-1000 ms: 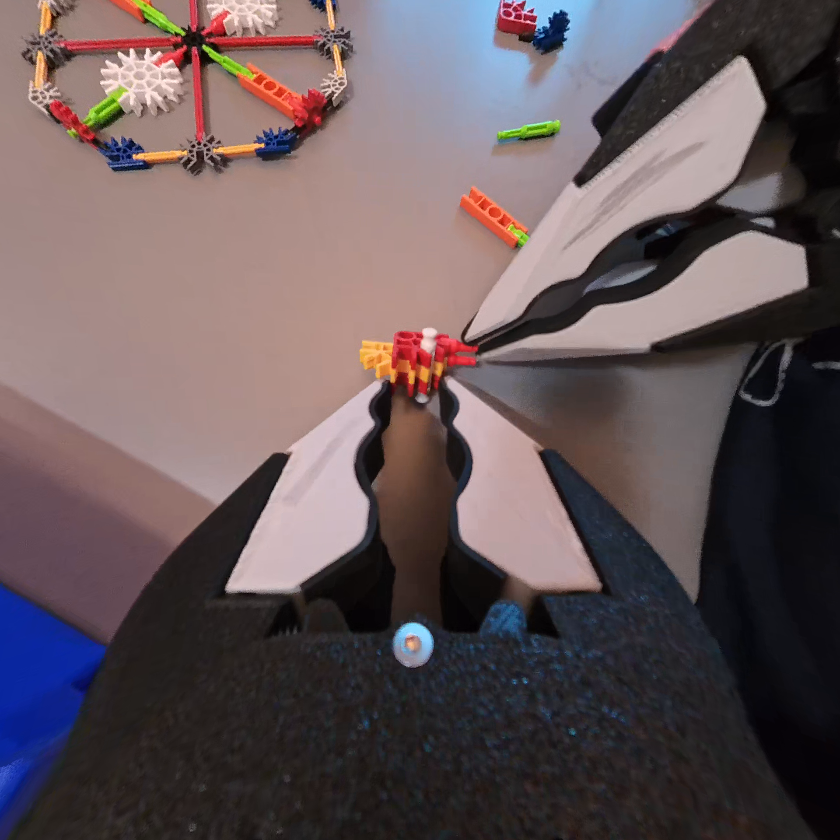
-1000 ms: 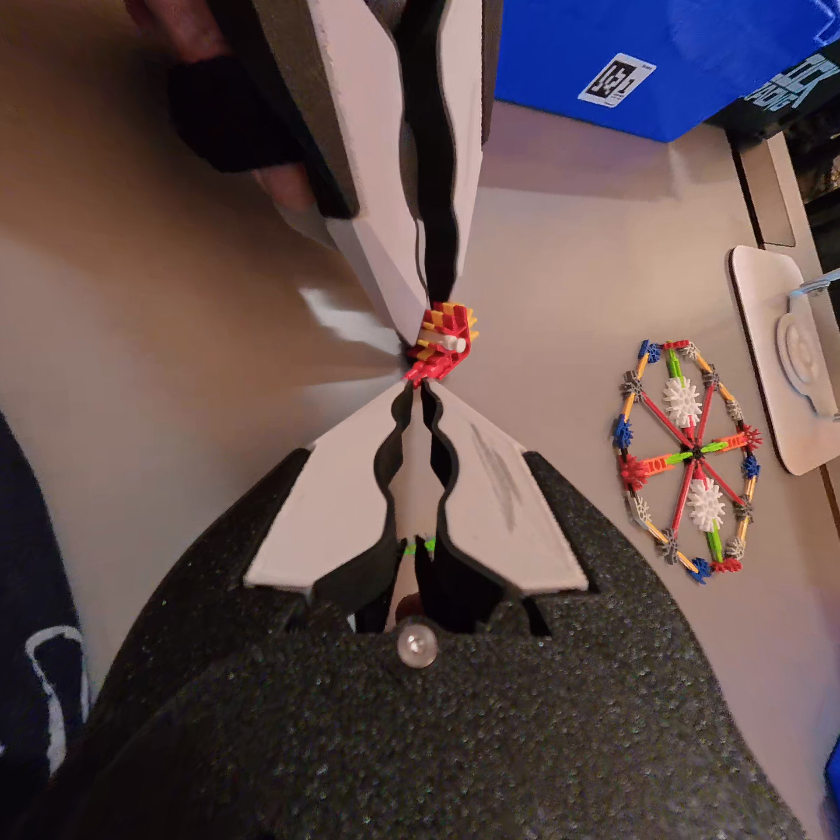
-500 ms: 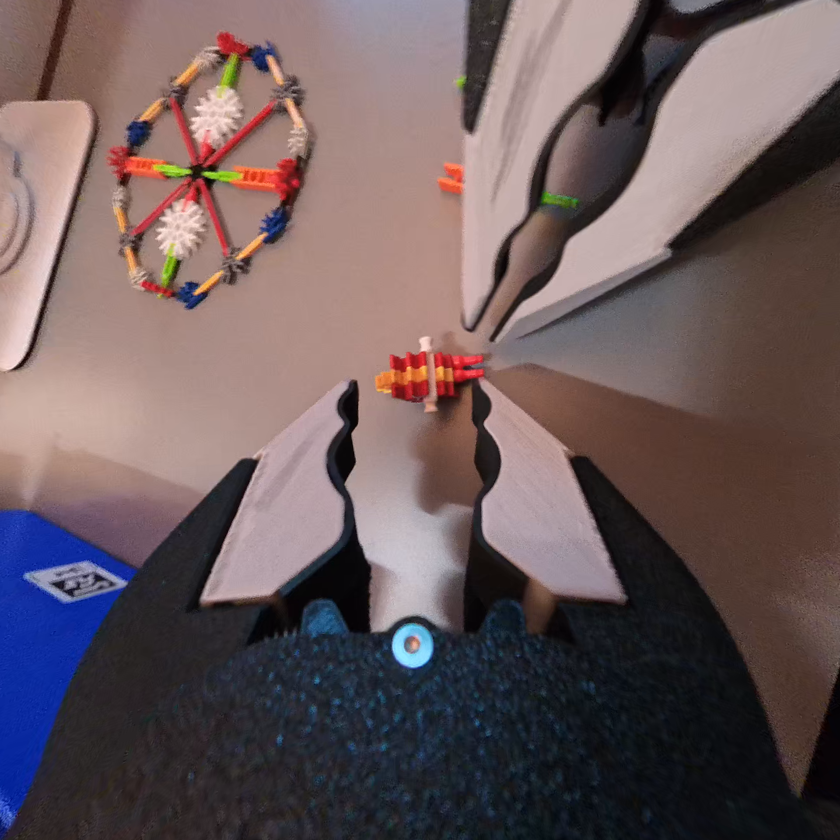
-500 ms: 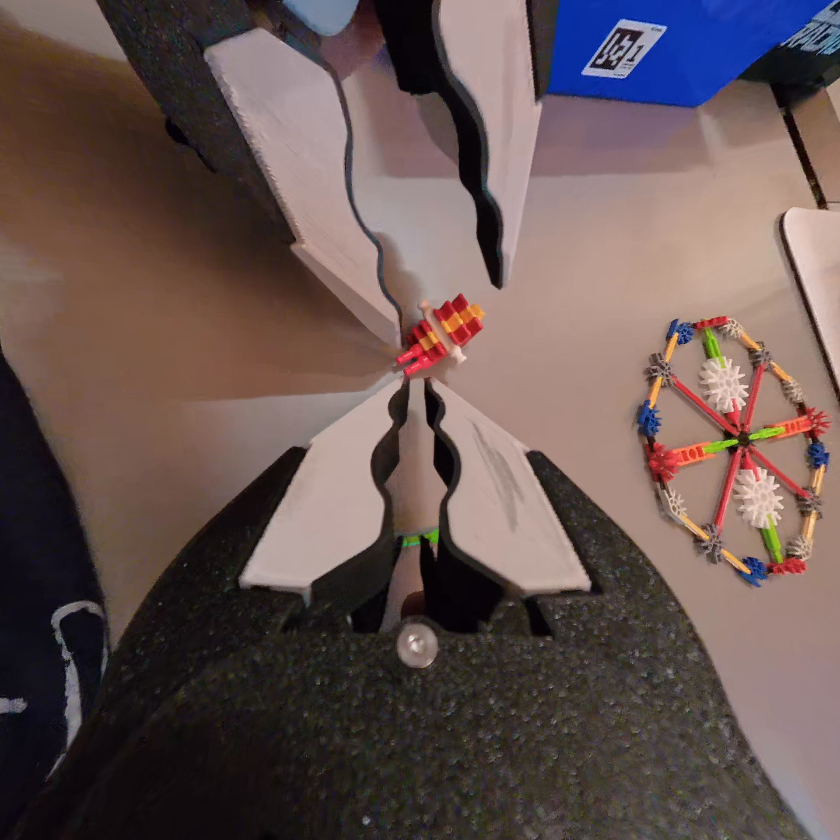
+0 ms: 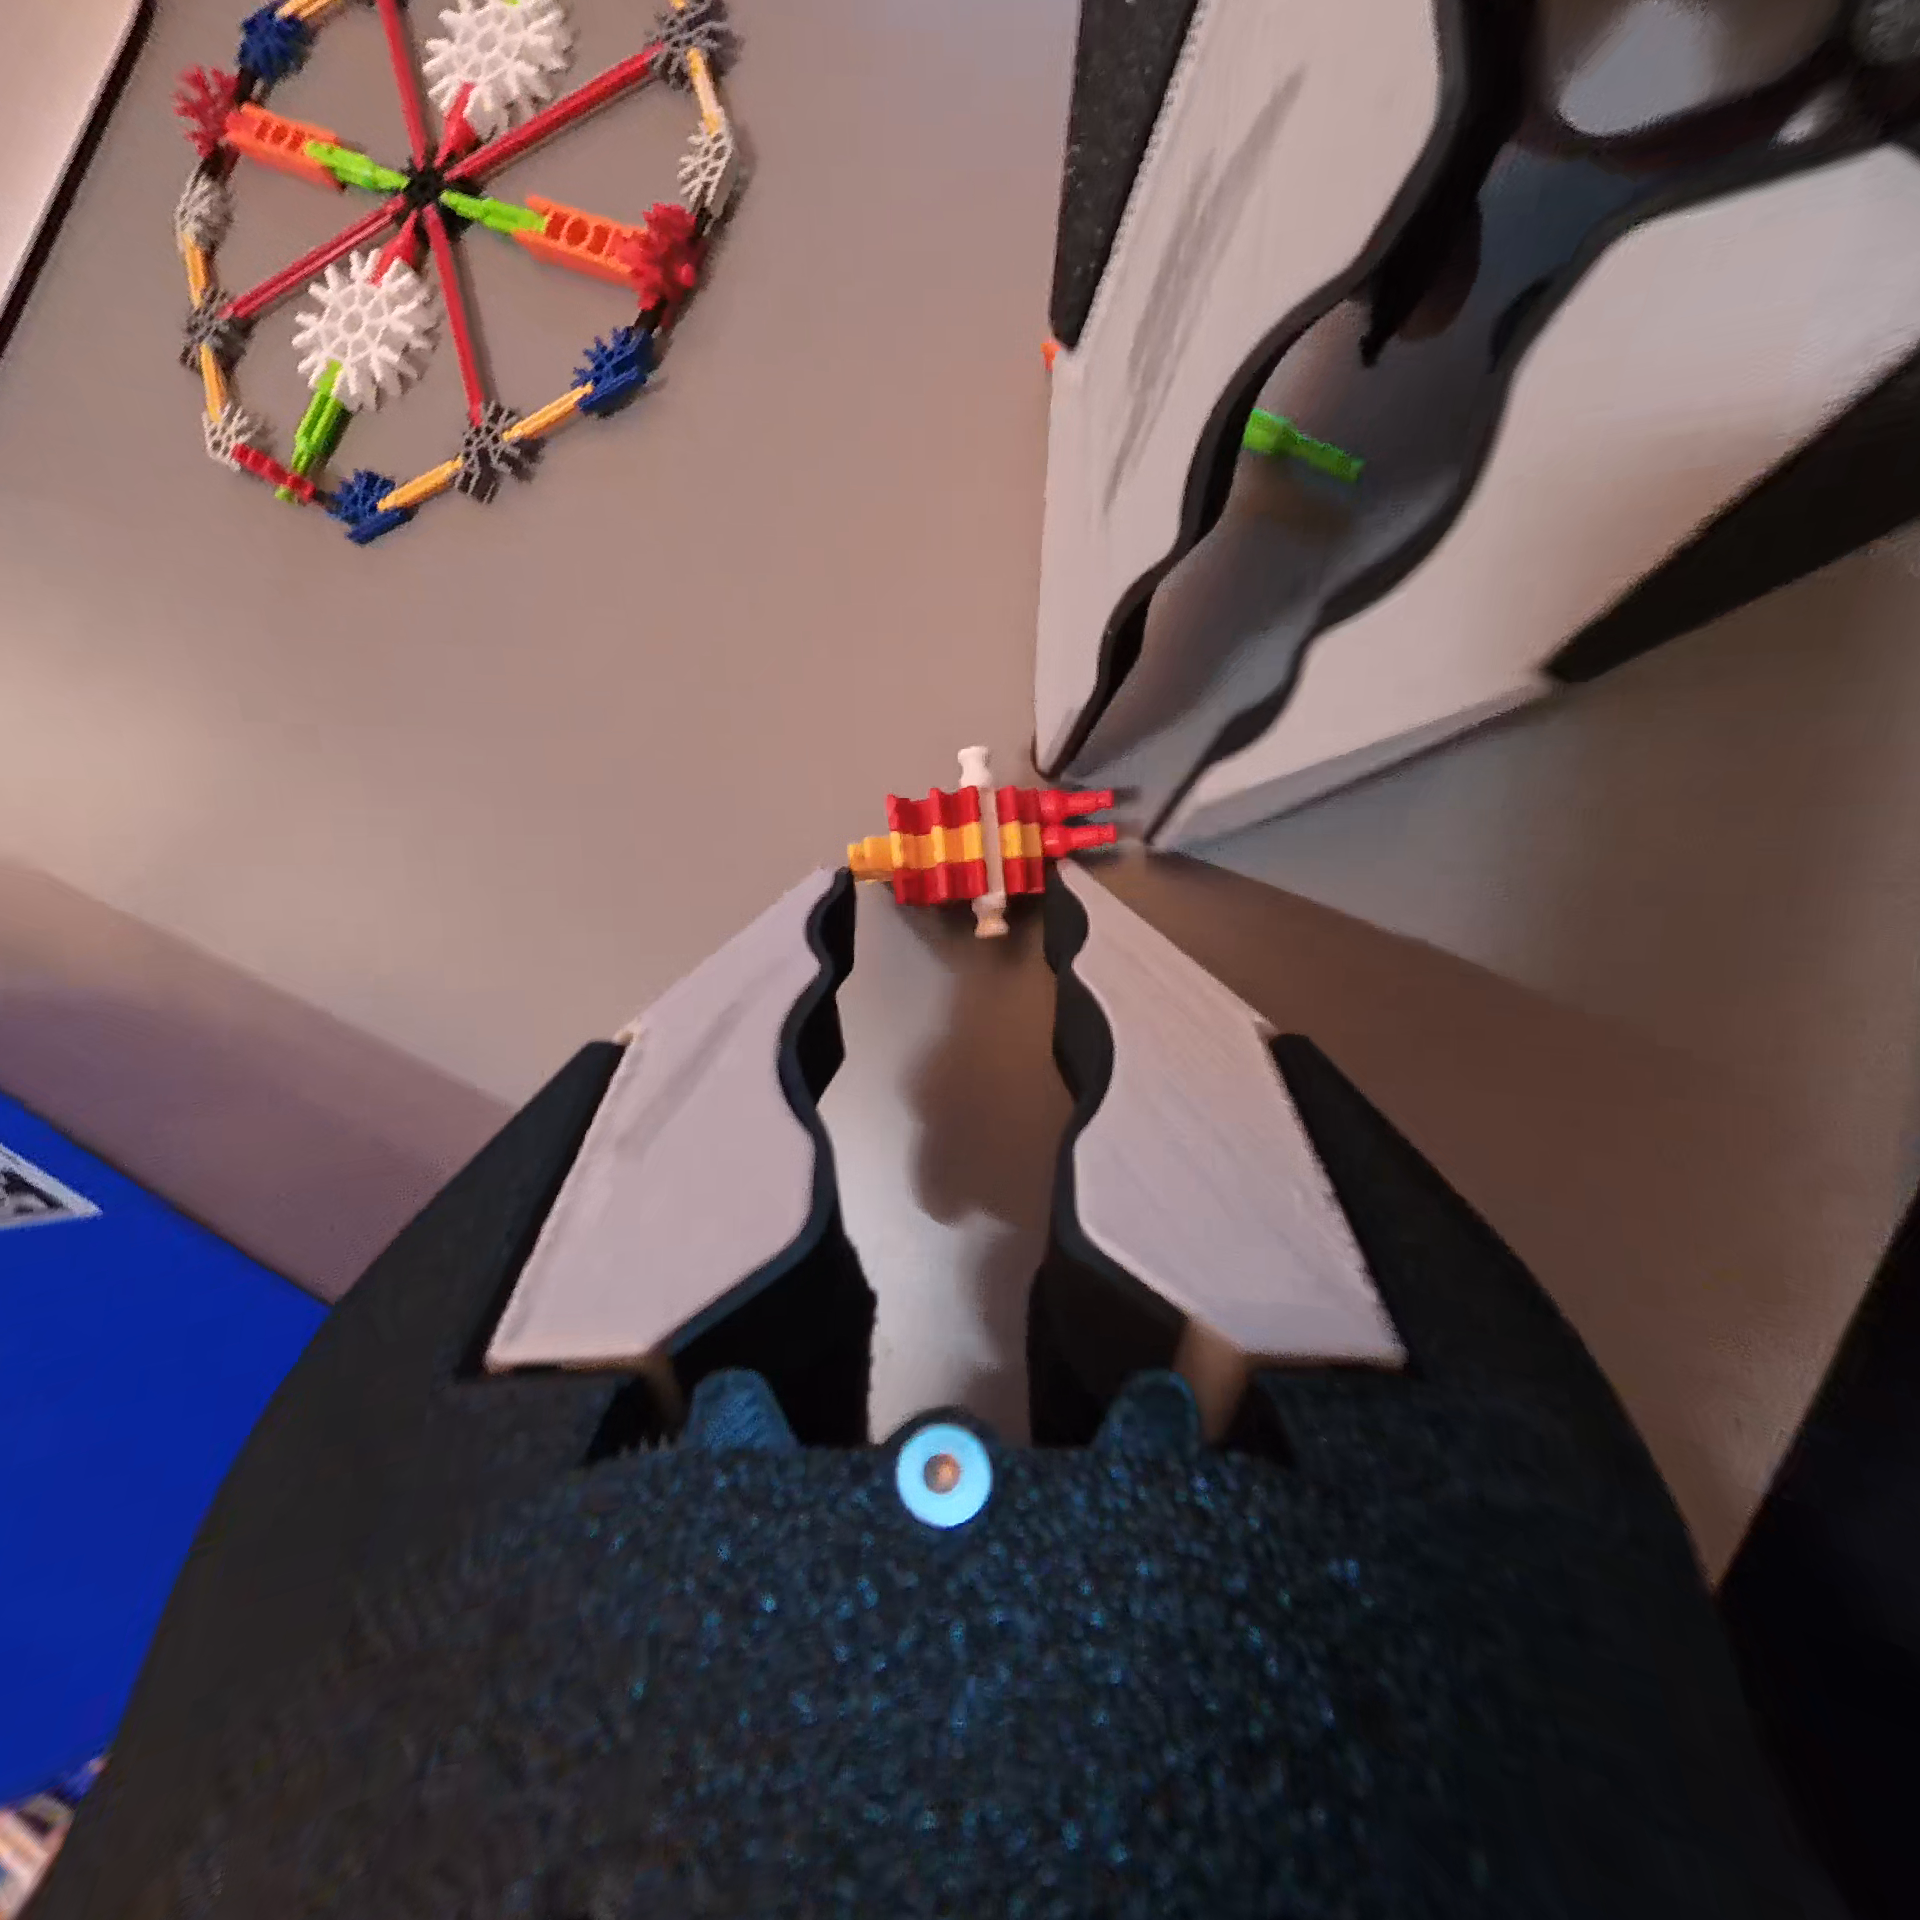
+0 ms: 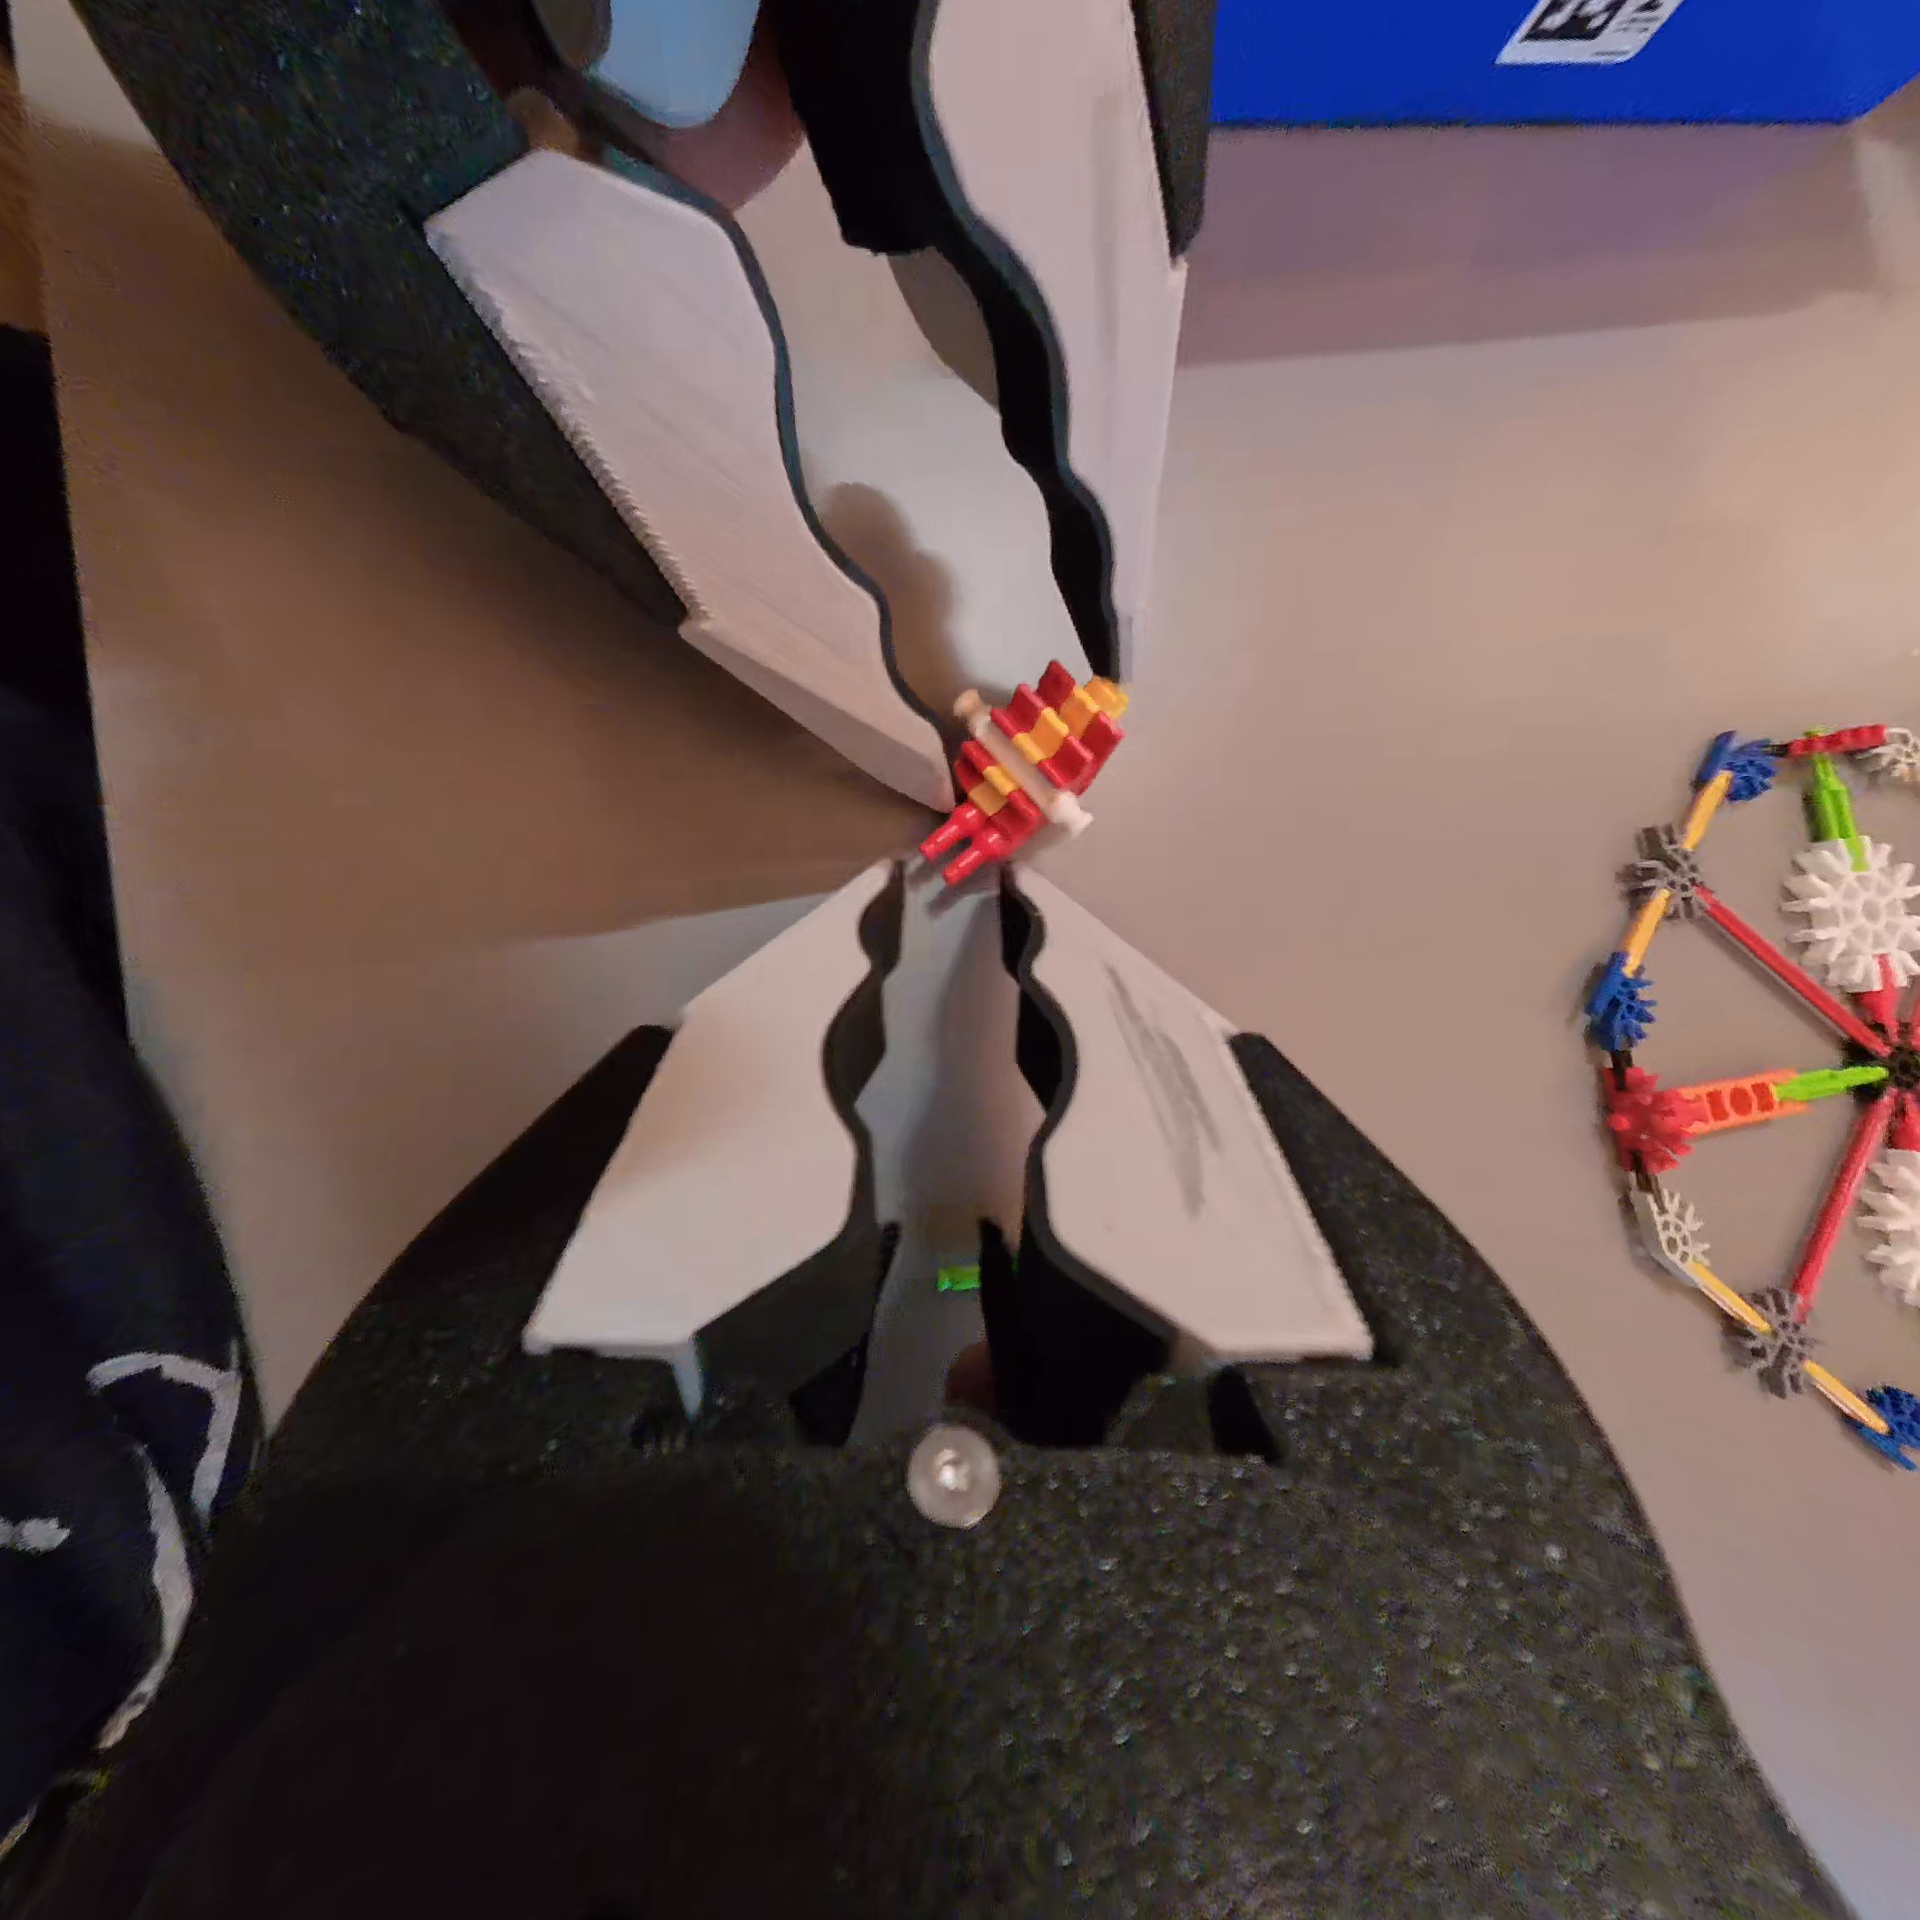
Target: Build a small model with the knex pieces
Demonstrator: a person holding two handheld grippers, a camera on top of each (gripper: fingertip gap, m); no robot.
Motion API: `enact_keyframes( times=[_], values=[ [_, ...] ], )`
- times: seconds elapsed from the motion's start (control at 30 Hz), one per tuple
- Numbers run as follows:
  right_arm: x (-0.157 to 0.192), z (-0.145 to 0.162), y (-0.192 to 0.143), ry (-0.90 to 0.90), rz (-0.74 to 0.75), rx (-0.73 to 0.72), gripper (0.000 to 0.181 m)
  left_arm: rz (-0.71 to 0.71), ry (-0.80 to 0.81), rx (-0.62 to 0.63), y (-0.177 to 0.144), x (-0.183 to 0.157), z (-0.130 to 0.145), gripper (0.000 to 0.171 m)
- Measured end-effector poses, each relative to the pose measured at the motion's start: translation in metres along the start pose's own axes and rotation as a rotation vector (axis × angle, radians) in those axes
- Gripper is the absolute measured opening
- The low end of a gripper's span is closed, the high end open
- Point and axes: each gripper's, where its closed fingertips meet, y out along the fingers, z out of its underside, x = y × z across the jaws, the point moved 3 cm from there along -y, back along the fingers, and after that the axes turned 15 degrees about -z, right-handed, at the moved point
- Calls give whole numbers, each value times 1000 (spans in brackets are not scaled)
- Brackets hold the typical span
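**Two claws meet at one small red-and-yellow cluster**

Left gripper (image 5: 951, 888): jaws parted, a clear gap between the tips. The red-and-yellow connector cluster (image 5: 977, 844) lies on the tan table (image 5: 727, 644) just beyond that gap, spanning it; whether the tips touch the cluster cannot be told. One white rod crosses the cluster; two red prongs stick out of its right end.

Right gripper (image 6: 951, 868): tips drawn close, a narrow slot left between them, the red prongs right at that slot. Whether they pinch the prongs cannot be told. The cluster (image 6: 1034, 764) sits between the two grippers' tips.

Count on the table: one cluster; one green rod (image 5: 1299, 447), seen through the right gripper's fingers; one flat wheel assembly (image 5: 436, 239) far left, well apart, with two white gears in it. One blue box (image 6: 1538, 62) stands at the far edge in the right wrist view.
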Motion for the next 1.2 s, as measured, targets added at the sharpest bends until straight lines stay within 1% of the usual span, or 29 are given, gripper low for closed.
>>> enact_keyframes(
  times=[0.03, 0.07, 0.13, 0.17, 0.23, 0.33, 0.57, 0.67, 0.8, 0.87, 0.97, 1.0, 1.13, 1.2],
  values=[
    [1, 0, 0, 5, -11, 6, 26, -7, -38, 0, -1, 0, 1, 35],
    [1, 0, 0, 9, -14, 8, 28, -9, -64, -6, -2, 0, 1, 35],
    [0, 0, 0, 14, -11, 12, 27, -12, -103, -18, -4, -2, 2, 35],
    [0, 0, 0, 9, -8, 16, 22, -2, -133, -27, -4, -3, 2, 35],
    [2, -1, 1, 6, -19, 16, 26, 28, -182, -49, -6, -6, -1, 35],
    [3, -2, -3, 20, -29, -3, 31, 10, -189, -53, -5, -5, 0, 35],
    [2, 2, -9, 56, -25, -20, 32, 12, -281, -116, -9, -1, -6, 35],
    [-1, 1, -11, 86, -33, -71, 31, 19, -336, -157, -11, 3, -10, 35],
    [-8, -7, -21, 113, -24, -185, 28, 26, -409, -219, -15, 9, -18, 35],
    [-10, -8, -24, 115, -15, -211, 28, 41, -441, -242, -16, 11, -21, 35],
    [-13, -12, -28, 104, 21, -237, 27, 47, -473, -262, -17, 14, -26, 35],
    [-14, -13, -31, 85, 45, -242, 23, 50, -468, -261, -17, 13, -27, 35],
    [-16, -16, -35, -13, 149, -205, 21, 37, -475, -256, -17, 13, -32, 35],
    [-16, -19, -38, -67, 211, -197, 19, 47, -512, -257, -18, 14, -33, 35]
  ],
)
